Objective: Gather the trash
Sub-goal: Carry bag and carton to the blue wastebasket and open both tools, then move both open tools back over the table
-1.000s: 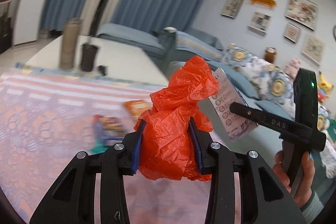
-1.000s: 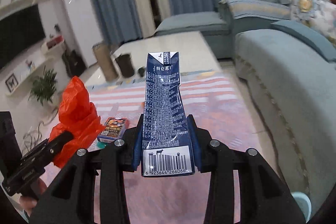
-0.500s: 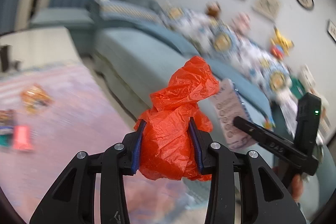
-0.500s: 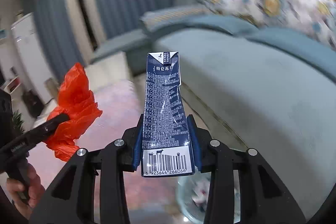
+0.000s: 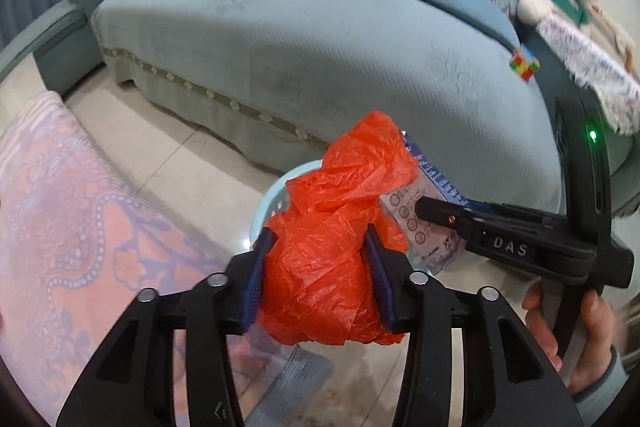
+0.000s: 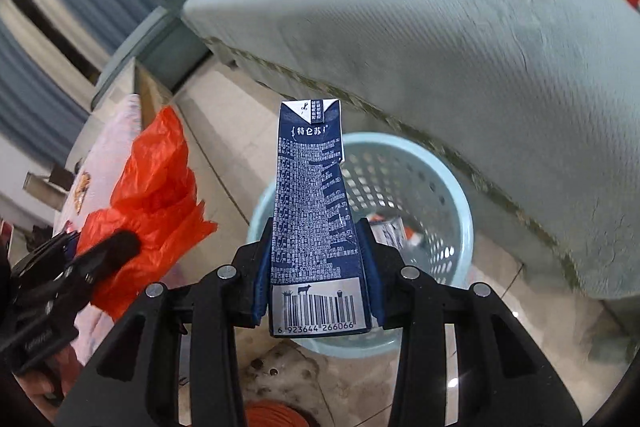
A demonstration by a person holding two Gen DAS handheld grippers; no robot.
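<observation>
The left gripper has its fingers clenched on a crumpled orange plastic bag. The right gripper grasps a flattened milk carton upright between its fingers, a pale blue basket just beyond them.

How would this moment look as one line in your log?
left hand-held gripper: holds orange plastic bag | right hand-held gripper: holds milk carton | above blue basket

The dark blue milk carton at the centre of the right wrist view carries the white brand characters "特仑苏" near its top, and a barcode on the silver panel at its foot with the digits "6 923644 266066". At the right of the left wrist view, the right gripper bears the letters "DAS".
</observation>
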